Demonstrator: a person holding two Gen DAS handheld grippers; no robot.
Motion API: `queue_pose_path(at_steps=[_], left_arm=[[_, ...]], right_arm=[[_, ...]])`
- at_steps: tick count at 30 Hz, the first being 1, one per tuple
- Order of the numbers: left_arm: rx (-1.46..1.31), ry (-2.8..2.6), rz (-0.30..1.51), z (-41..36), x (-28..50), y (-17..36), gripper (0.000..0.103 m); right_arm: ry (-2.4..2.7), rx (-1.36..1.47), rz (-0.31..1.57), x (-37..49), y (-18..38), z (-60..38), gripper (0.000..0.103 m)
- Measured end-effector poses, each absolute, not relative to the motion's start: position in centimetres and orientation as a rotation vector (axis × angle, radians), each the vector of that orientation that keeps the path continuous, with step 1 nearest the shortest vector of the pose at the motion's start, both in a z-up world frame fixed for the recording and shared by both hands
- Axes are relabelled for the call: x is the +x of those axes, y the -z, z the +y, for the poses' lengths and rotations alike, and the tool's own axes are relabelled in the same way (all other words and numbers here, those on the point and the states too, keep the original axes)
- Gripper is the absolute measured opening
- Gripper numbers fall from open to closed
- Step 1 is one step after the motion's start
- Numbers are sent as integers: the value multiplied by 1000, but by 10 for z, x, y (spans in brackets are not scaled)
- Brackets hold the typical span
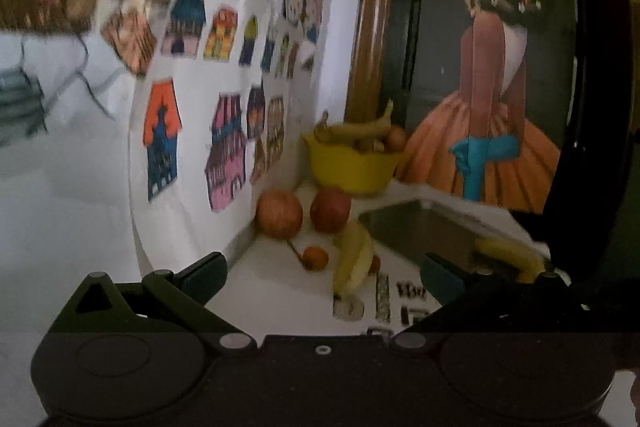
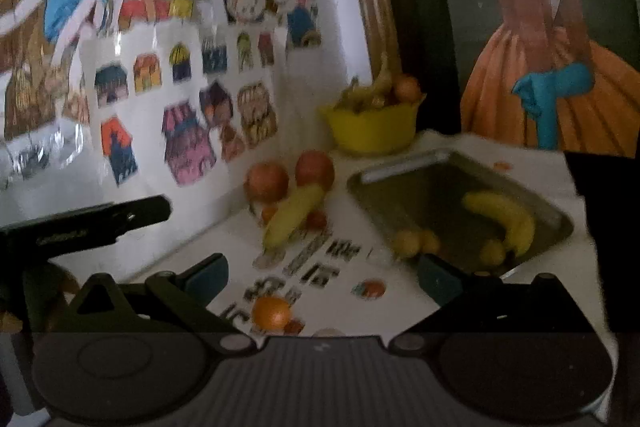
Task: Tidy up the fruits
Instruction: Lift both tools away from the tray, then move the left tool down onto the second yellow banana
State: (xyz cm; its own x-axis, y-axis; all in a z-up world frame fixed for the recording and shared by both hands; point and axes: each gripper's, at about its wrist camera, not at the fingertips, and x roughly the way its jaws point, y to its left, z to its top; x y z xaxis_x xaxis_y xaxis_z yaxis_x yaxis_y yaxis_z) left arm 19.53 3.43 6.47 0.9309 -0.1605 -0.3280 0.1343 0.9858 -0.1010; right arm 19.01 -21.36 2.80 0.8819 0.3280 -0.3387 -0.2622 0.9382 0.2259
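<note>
Two red apples (image 1: 279, 213) (image 1: 330, 209) and a banana (image 1: 354, 258) lie on the white table by the wall, with a small orange fruit (image 1: 315, 257) beside them. My left gripper (image 1: 326, 277) stands open just short of the banana, holding nothing. In the right wrist view the same apples (image 2: 267, 182) and banana (image 2: 293, 217) lie ahead. A metal tray (image 2: 554, 211) holds another banana (image 2: 505, 217) and several small orange fruits (image 2: 408, 242). An orange (image 2: 272, 313) sits between the fingers of my open right gripper (image 2: 322, 281), untouched. The left gripper's body (image 2: 100, 221) shows at left.
A yellow bowl (image 1: 352, 167) (image 2: 372, 131) filled with fruit stands in the back corner. A poster of cartoon houses (image 1: 200, 131) covers the left wall and a framed painting (image 1: 492, 67) leans behind the tray. Printed lettering (image 2: 316, 267) marks the table.
</note>
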Motion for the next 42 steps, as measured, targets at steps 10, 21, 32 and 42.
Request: queue_pose_path(at_steps=[10,21,32,42], left_arm=[[-55,126,457,33,227,-38,102],[-90,154,548,22,279,-25,102],[25,218,543,-8,316,-20,102],[115,248,565,-27,340,-11,97]], right_arm=[[-319,147,528,213,10,-182,103],[-372,118,587,240,24,-172,103],[-407,92,581,251,24,-169,103],[-504,112,573,251,24,-166,102]])
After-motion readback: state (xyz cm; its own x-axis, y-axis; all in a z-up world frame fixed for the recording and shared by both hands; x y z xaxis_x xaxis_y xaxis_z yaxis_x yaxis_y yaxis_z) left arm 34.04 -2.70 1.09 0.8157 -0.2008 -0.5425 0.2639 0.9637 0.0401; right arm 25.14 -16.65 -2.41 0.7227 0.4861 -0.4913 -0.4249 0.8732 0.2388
